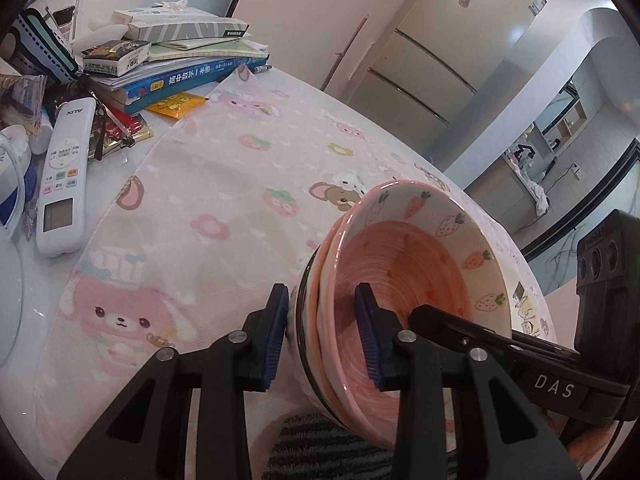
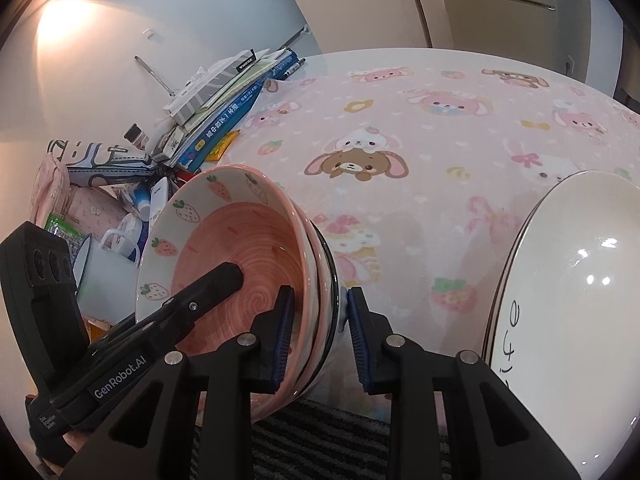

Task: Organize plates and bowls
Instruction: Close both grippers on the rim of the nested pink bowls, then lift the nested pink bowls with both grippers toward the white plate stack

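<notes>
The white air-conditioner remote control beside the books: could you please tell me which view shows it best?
The left wrist view: the white air-conditioner remote control lies fully visible, buttons and screen showing. In the right wrist view only a sliver peeks behind the pink bowl.

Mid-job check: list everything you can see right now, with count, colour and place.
bowl stack: at least three nested, top one pink inside with strawberry and carrot prints, tilted, held by both grippers at the near table edge.
white plate: one, cream with dark rim line, right side of the right wrist view.
tablecloth: one, pink with cartoon animals, covering the table.
books and boxes: one pile, mixed colours, far left corner.
remote control: one, white, left of the cloth.
refrigerator: one, beige, behind the table.
left gripper: black with blue pads, straddling the stack's rims.
right gripper: same, astride the rims.
</notes>
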`<state>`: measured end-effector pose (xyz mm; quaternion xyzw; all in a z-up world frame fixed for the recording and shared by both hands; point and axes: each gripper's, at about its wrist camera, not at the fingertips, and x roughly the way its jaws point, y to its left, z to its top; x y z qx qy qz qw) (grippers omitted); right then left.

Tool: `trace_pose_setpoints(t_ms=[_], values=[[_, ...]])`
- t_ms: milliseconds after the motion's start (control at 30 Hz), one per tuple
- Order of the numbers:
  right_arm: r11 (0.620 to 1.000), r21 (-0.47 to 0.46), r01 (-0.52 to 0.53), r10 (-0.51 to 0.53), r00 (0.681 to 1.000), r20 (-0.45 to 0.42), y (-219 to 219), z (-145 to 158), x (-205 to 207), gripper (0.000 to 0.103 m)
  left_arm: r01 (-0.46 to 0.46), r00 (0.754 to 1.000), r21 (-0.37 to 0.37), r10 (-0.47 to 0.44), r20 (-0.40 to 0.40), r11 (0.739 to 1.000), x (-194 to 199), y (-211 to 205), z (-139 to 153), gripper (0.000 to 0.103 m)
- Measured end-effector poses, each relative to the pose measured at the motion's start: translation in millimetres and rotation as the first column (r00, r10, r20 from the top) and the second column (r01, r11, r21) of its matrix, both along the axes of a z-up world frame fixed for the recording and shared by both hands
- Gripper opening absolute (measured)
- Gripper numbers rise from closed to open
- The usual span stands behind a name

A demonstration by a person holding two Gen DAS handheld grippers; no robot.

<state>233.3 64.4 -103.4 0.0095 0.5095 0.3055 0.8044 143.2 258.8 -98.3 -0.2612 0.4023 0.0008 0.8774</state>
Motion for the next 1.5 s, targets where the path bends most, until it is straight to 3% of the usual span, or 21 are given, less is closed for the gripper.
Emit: trace_pose_setpoints(t_ms=[300,467,1100,1500], values=[[0.999,-0.028,0.014,-0.015,1.0,-0.014,-2,7,-6,0.029,0.021,0.998,0.021,-0.019,-0.059,1.0,3,-5,8,0.032],[1.0,-0.005,0.03,-0.031,0.999,-0.032,-8,9,-4,0.029,0.03,0.997,-0.017,-0.031,-0.067,0.999,5,-2,12,0.033],[0.995,0.093,0.04,-0.042,0.999,0.018,-34,62,-16,0.029,0.038,0.999,-0.02,-0.037,0.013,0.999,-10,-15,58,0.033],[0.986,0.139,0.09,-0.099,0.993,0.061,-92,107,-19,0.029,0.091,0.994,0.024,-0.092,0.059,0.996,-2,-63,103,0.033]])
